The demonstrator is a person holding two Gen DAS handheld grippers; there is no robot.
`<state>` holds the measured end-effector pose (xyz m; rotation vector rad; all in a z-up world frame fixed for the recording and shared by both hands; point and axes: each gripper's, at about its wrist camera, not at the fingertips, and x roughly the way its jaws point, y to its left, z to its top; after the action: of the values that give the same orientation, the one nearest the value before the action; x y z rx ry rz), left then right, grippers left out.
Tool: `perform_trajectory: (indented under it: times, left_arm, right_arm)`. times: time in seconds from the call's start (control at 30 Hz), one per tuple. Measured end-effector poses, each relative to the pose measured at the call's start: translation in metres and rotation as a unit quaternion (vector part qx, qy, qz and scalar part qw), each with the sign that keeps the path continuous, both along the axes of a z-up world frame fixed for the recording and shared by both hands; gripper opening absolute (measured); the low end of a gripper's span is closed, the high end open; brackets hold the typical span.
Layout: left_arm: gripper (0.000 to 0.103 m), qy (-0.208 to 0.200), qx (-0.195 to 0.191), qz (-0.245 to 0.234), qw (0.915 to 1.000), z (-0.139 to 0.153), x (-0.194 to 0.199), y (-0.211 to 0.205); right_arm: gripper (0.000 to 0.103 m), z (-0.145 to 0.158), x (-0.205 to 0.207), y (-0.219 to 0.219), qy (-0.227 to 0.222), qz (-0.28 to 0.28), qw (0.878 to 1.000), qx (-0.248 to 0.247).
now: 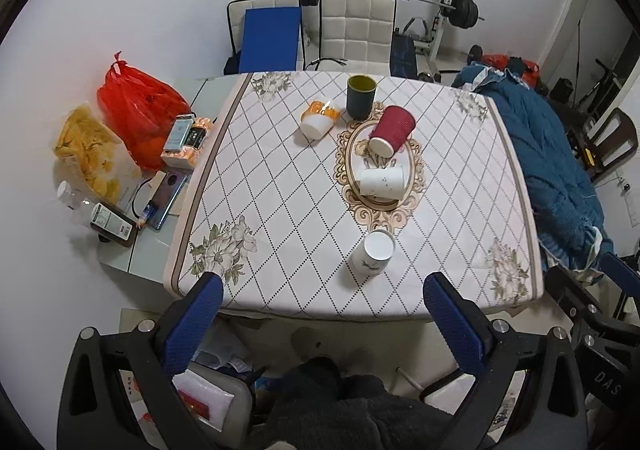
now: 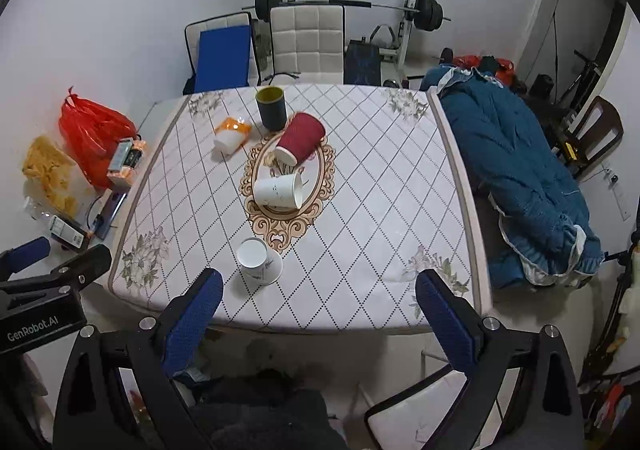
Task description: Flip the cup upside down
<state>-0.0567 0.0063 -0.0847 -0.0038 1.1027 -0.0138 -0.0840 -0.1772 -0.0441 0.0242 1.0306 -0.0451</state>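
Both tools hang short of the counter's near edge, jaws spread wide and holding nothing: the left tool (image 1: 324, 314) and the right tool (image 2: 320, 310). Just past that edge a white cup (image 1: 374, 257) stands upside down, with bare cloth around it. Beyond it, on the oval print, another white cup (image 1: 382, 181) lies on its side, and a red cup (image 1: 391, 130) leans tilted near it. A dark cup (image 1: 361, 96) stands upright near the far edge, an orange-and-white cup (image 1: 319, 118) tipped beside it. A blue blanket (image 1: 548, 154) covers the counter's right edge.
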Motion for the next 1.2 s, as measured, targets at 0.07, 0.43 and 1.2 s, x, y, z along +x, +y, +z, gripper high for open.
perform_trajectory:
  times: [0.07,0.43,1.2]
  left_arm:
    - [0.103,-0.004,0.000,0.001,1.0000,0.009,-0.007,-0.002]
    - [0.103,-0.017,0.003,0.000,0.9999,0.039,-0.028,-0.009]
    - [0.103,-0.009,0.009,0.026,0.9996,0.039,-0.035,-0.003]
  right_arm:
    - [0.099,0.011,-0.007,-0.001,-0.006,0.002,1.000,0.000]
    - [0.099,0.062,-0.035,-0.008,-0.031,0.005,1.000,-0.003]
    - [0.100,0.068,-0.030,-0.011,-0.017,0.018,1.000,0.010]
